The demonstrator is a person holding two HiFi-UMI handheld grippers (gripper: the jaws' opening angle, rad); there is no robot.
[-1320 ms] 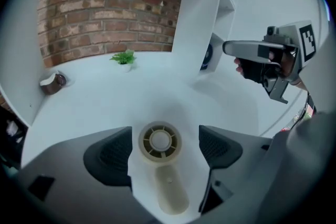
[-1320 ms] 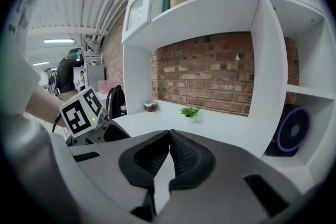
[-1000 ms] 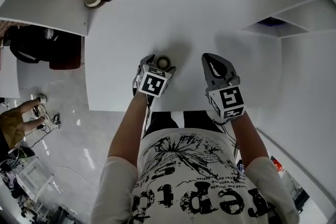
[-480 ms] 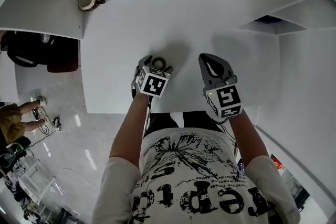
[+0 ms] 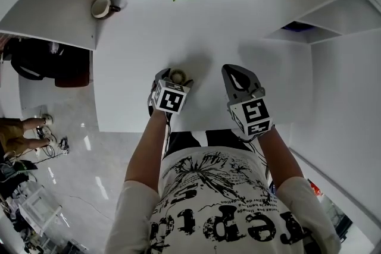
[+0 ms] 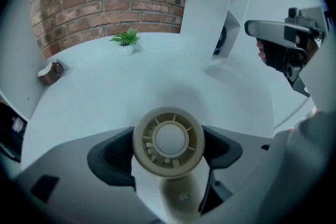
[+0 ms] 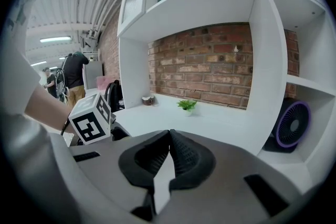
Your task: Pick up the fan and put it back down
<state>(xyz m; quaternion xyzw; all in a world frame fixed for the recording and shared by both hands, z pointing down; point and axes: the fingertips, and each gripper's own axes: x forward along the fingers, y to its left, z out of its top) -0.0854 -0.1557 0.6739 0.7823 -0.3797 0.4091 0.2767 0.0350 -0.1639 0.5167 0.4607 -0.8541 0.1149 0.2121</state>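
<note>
Both grippers have edged slightly left in the head view over the last second.
The left gripper's [image 5: 175, 78] fingers pinch the round head of the small beige fan [image 6: 168, 141] from both sides, over the worktop [image 5: 149, 38] near its front edge. Whether the fan touches the worktop is unclear. The right gripper [image 7: 169, 134] hovers nearby, fingers pressed together at the tips on nothing.

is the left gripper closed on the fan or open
Shut on it. In the left gripper view, the left gripper has both dark pads against the fan head, no gap.
</note>
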